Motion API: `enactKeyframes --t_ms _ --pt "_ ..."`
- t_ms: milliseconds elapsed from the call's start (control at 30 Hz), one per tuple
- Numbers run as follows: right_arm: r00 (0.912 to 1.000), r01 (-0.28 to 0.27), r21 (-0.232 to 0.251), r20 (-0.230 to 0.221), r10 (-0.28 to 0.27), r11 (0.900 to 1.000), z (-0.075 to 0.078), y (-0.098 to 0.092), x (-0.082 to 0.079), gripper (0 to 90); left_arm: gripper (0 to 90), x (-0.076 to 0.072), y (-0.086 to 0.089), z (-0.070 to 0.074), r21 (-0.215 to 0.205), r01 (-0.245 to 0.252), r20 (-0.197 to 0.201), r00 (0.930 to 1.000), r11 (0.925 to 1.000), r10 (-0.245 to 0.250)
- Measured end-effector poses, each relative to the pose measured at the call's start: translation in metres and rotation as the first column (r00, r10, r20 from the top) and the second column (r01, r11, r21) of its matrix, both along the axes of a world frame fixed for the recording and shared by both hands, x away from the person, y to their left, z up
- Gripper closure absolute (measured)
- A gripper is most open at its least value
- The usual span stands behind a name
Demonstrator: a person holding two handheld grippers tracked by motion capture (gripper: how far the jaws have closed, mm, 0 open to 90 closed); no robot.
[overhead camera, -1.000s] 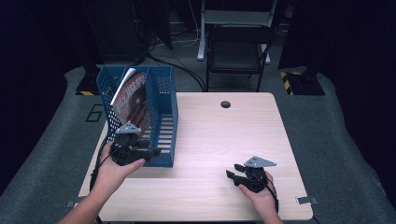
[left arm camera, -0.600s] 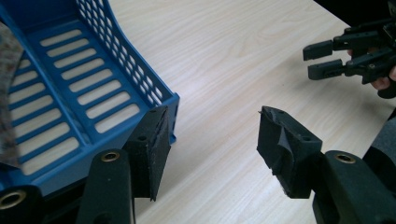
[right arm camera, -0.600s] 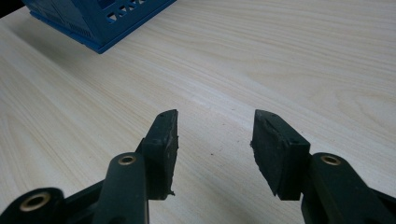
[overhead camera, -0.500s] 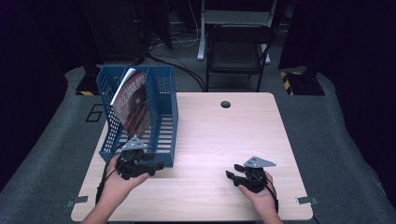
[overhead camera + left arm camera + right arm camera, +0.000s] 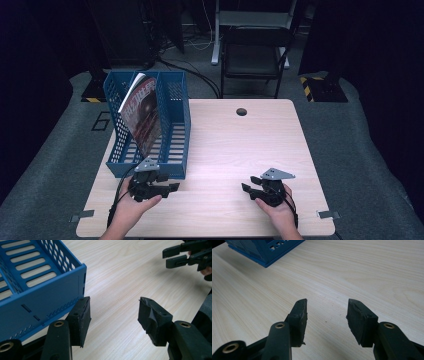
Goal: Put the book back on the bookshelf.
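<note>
The blue perforated plastic file rack stood on the left part of the pale wood-grain table, at about 10 o'clock from the table centre in the high view. A magazine with a dark red cover leaned tilted inside the rack, its top edge rising above the rack walls. In the left gripper view the rack's near corner occupied the upper left, and its slotted floor was visible.

The left gripper lay low over the table just in front of the rack's near wall, at about 7 o'clock from the table centre, held by the person's left hand. Its jaws stood apart with nothing between them; in the left gripper view the left jaw sat just beside the rack's front corner, and contact could not be determined.

The right gripper lay at about 5 o'clock from the table centre, well apart from the rack, held by the person's right hand. Its jaws also stood apart and empty above bare table.

A round dark hole marked the table's far edge at 12 o'clock. A dark folding chair stood beyond the table
</note>
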State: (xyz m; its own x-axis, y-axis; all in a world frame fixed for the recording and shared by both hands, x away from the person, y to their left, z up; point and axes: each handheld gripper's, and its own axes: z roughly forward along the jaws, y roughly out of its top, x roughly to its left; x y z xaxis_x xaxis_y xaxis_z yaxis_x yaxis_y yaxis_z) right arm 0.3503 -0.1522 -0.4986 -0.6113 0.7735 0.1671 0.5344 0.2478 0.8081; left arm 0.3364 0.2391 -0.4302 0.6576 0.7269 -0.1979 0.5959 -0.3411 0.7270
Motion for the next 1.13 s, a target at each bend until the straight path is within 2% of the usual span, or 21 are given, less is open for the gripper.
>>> enactKeyframes --t_ms 33,233,333,533,567,733,800,833,967,1000,1133 --pt "1.0000 -0.001 0.000 -0.001 0.001 1.000 0.000 0.000 0.000 50.6 43.4 0.000 0.000 -0.001 0.012 0.006 -0.003 1.0000 0.9999 -0.006" --pt "1.0000 -0.002 -0.002 0.004 0.002 1.000 0.000 0.000 0.001 50.6 43.3 -0.001 -0.001 -0.017 0.010 0.011 -0.016 0.9998 0.9999 -0.011" --pt "1.0000 -0.003 -0.004 -0.001 0.003 1.000 0.000 0.001 0.000 50.6 43.3 -0.001 -0.002 -0.026 0.005 0.030 -0.025 0.9993 0.9995 -0.029" --pt "0.9997 -0.018 -0.041 0.013 0.019 0.999 -0.001 0.003 0.000 50.6 43.0 0.000 -0.005 -0.040 0.027 0.033 -0.028 0.9991 0.9991 -0.032" --pt "0.9997 -0.019 -0.041 0.012 0.019 0.999 0.000 0.003 0.000 50.6 43.0 0.001 -0.004 -0.042 0.037 0.044 -0.032 0.9986 0.9983 -0.043" --pt "0.9998 -0.017 -0.035 0.011 0.017 0.999 0.000 0.003 -0.001 50.6 43.0 0.003 -0.005 -0.054 0.068 0.034 -0.035 0.9989 0.9971 -0.032" --pt "0.9998 -0.018 -0.038 0.011 0.018 0.999 -0.001 0.003 -0.001 50.5 43.0 0.004 -0.006 -0.058 0.058 0.039 -0.046 0.9983 0.9975 -0.036" --pt "0.9998 -0.018 -0.040 0.009 0.018 0.999 -0.001 0.003 -0.001 50.6 43.0 0.004 -0.006 -0.059 0.055 0.050 -0.060 0.9971 0.9972 -0.047" --pt "0.9998 -0.019 -0.037 -0.004 0.019 0.999 -0.002 0.004 -0.001 50.6 42.2 0.004 -0.010 -0.062 0.062 0.064 -0.063 0.9962 0.9960 -0.060" --pt "0.9997 -0.023 -0.041 0.003 0.023 0.999 -0.002 0.004 -0.001 50.6 42.2 0.004 -0.011 -0.063 0.064 0.056 -0.054 0.9971 0.9964 -0.053" --pt "0.9998 -0.021 -0.042 0.007 0.021 0.999 -0.002 0.003 -0.001 50.5 41.5 0.004 -0.012 -0.063 0.070 0.069 -0.060 0.9961 0.9951 -0.065"
